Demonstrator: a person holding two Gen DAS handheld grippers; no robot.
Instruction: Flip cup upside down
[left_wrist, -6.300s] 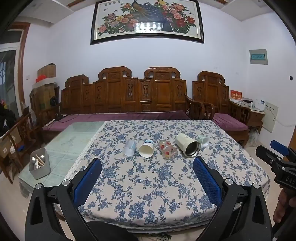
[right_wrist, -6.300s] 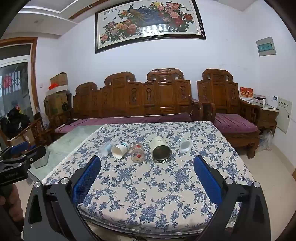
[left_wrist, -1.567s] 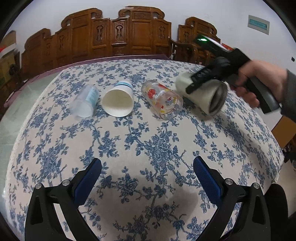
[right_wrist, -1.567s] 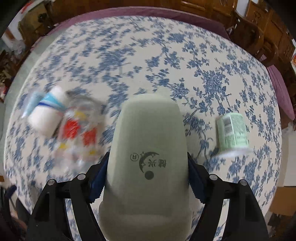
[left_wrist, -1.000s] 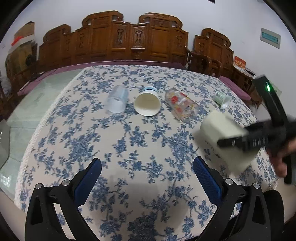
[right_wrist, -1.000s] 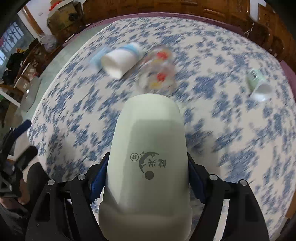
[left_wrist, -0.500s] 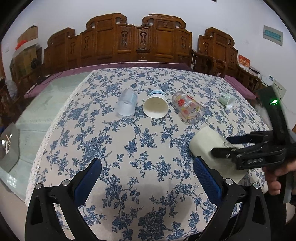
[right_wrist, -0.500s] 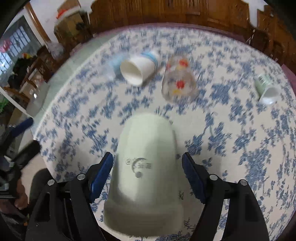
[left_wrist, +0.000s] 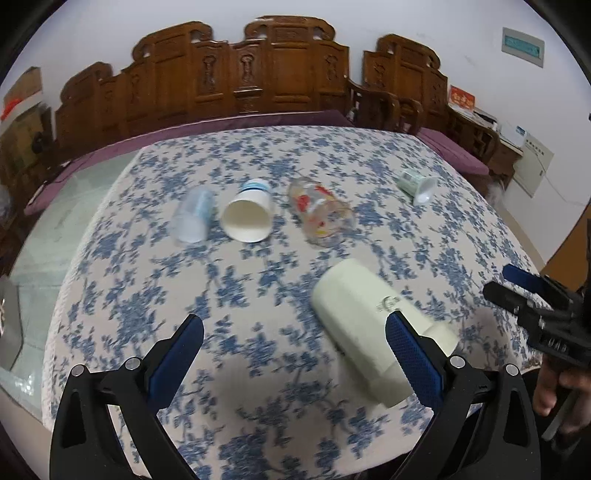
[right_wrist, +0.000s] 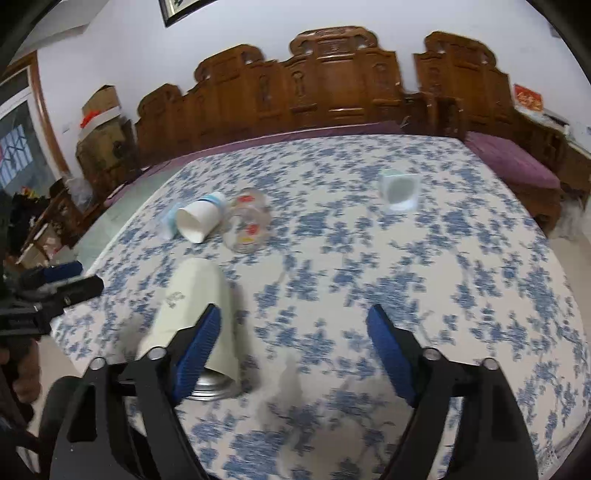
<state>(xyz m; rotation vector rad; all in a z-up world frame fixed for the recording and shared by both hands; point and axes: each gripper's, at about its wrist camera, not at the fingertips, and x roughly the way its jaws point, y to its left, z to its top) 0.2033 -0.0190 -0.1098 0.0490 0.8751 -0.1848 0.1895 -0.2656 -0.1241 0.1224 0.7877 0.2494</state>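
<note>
A pale cream steel-lined cup (left_wrist: 373, 325) stands mouth-down and tilted on the floral tablecloth near the front edge; it also shows in the right wrist view (right_wrist: 195, 317), its steel rim at the cloth. My right gripper (right_wrist: 295, 332) is open and empty, with the cup just outside its left finger. My left gripper (left_wrist: 295, 343) is open and empty, the cup just behind its right finger. The right gripper also shows at the right edge of the left wrist view (left_wrist: 535, 302).
Further back lie a clear plastic cup (left_wrist: 194, 218), a white paper cup (left_wrist: 247, 218), a patterned glass (left_wrist: 321, 214) and a small green cup (left_wrist: 415, 182), all on their sides. Carved wooden benches (left_wrist: 258, 81) stand behind the table (left_wrist: 129, 306).
My right gripper carried the cream cup toward the front edge, turned it mouth-down, then opened and drew back to the right. The left gripper stayed open.
</note>
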